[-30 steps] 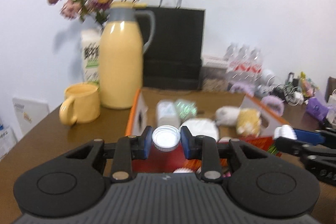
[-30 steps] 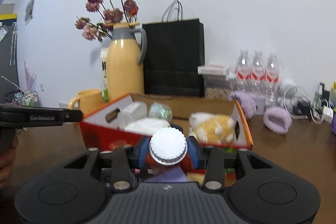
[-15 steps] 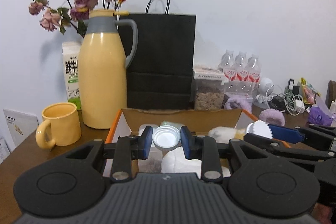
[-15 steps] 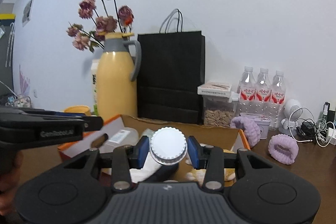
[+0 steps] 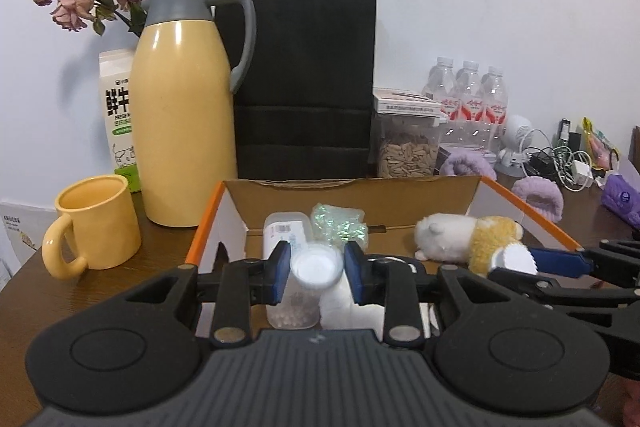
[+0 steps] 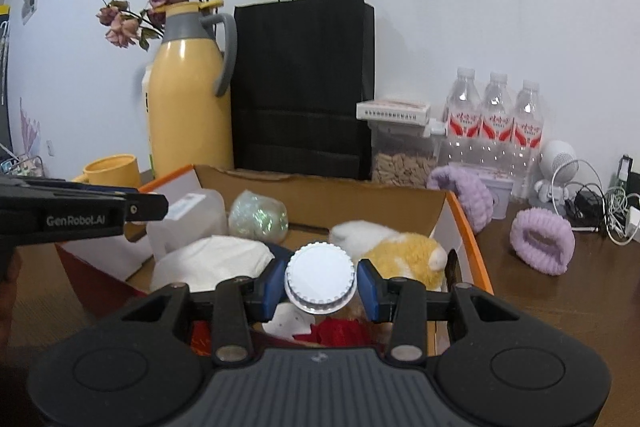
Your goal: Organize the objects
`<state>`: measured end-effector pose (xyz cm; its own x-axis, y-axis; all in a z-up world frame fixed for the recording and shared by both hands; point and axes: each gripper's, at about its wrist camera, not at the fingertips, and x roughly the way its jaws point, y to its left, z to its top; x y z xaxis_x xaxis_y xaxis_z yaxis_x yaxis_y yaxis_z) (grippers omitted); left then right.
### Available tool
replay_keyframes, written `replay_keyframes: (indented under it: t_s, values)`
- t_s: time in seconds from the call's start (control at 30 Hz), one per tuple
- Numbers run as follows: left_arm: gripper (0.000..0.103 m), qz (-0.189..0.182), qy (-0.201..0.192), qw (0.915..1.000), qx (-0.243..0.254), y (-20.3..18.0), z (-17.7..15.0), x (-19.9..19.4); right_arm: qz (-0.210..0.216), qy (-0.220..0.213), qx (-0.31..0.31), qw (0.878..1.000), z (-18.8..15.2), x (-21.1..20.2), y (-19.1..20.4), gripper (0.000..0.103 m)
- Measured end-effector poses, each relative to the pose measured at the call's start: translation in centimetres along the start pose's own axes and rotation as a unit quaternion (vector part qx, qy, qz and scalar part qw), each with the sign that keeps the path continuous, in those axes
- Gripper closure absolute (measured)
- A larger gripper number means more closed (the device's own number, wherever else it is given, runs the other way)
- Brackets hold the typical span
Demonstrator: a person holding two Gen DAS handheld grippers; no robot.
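Low in the centre of the left wrist view, the small clear jar (image 5: 316,269) sits between the blue pads of the left gripper (image 5: 316,273), whose jaws have just been opening; gaps show on both sides, so it's loose over the cardboard box (image 5: 352,201). In the right wrist view, the right gripper (image 6: 320,285) is clamped on a white ribbed cap (image 6: 320,273), also above the box. Inside: a plush toy (image 5: 468,241), a glittery ball (image 5: 338,225), a plastic container (image 5: 286,233). Behind stand the yellow thermos (image 5: 184,107), yellow mug (image 5: 96,223) and black paper bag (image 5: 304,79). Only the right view shows red material (image 6: 340,333) under the cap; only the left shows the milk carton (image 5: 118,115) clearly.
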<state>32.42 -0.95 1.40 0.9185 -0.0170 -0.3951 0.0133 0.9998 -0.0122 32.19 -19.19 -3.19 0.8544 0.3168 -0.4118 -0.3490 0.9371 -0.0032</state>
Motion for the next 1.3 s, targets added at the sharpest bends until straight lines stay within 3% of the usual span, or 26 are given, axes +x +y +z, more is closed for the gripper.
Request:
replay_keyframes:
  t_s: [0.03, 0.07, 0.1, 0.13, 0.17, 0.2, 0.27, 0.8, 1.3]
  values:
    - [0.05, 0.003, -0.002, 1.0, -0.002, 0.1, -0.1, 0.0, -0.001, 0.002, 0.003, 1.0, -0.1, 0.0, -0.1, 0.063]
    - [0.025, 0.008, -0.006, 0.9999, -0.005, 0.2, -0.1, -0.1, -0.002, 0.003, 0.007, 1.0, -0.3, 0.0, -0.2, 0.058]
    - [0.002, 0.012, -0.014, 0.9998, -0.008, 0.2, -0.1, -0.3, -0.004, 0.005, 0.009, 1.0, -0.4, 0.0, -0.3, 0.045]
    - [0.0, 0.015, -0.024, 0.9995, -0.013, 0.3, -0.1, -0.5, -0.008, 0.005, 0.011, 1.0, -0.4, -0.1, -0.3, 0.037]
    - [0.0, 0.019, -0.032, 0.9992, -0.017, 0.4, -0.1, -0.7, -0.013, 0.003, 0.012, 1.0, -0.5, -0.2, -0.4, 0.017]
    - [0.0, 0.02, -0.032, 0.9991, -0.018, 0.4, 0.0, -0.8, -0.019, -0.002, 0.012, 1.0, -0.5, -0.4, -0.4, 0.006]
    - [0.0, 0.022, -0.031, 0.9991, -0.02, 0.4, 0.1, -0.7, -0.026, -0.009, 0.011, 1.0, -0.5, -0.6, -0.4, 0.002]
    - [0.0, 0.027, -0.025, 0.9992, -0.018, 0.0, -0.3, -0.9, -0.038, -0.025, 0.005, 0.999, -0.3, -2.2, -0.3, 0.0]
    - [0.0, 0.032, -0.02, 0.9993, -0.008, -0.2, -2.2, -4.4, -0.046, -0.038, -0.006, 0.998, -1.7, -6.0, 0.2, 0.0]
